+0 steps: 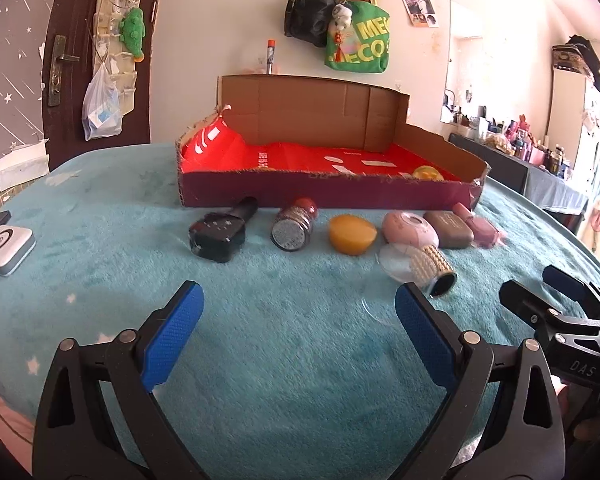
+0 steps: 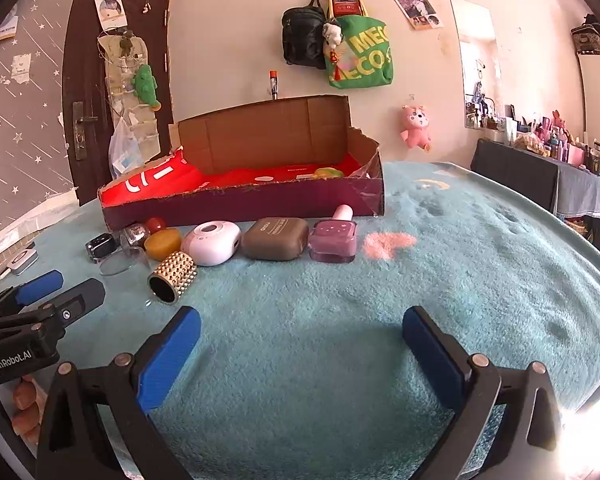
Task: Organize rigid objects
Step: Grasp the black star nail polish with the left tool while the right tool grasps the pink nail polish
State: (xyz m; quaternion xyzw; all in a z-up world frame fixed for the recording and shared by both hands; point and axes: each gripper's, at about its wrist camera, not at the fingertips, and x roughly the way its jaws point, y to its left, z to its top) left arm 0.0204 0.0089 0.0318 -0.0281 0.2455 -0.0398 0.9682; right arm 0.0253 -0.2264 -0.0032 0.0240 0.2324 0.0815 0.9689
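Trinkets lie in a row on the fluffy teal blanket (image 1: 292, 344), just before the shallow red-lined cardboard tray (image 1: 324, 194). Nearest, the gold studded cylindrical cap (image 2: 173, 277) lies tipped on its side; it looks light, stiff and likely to roll, so grip across its studded wall. Left gripper (image 1: 299, 334) and right gripper (image 2: 301, 354) both hover spread, holding nothing. A cluttered bedroom surrounds them.

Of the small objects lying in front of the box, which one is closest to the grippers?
The gold studded cylinder. It lies on its side, open end toward the cameras, forward of the row holding the pink round case and brown case.
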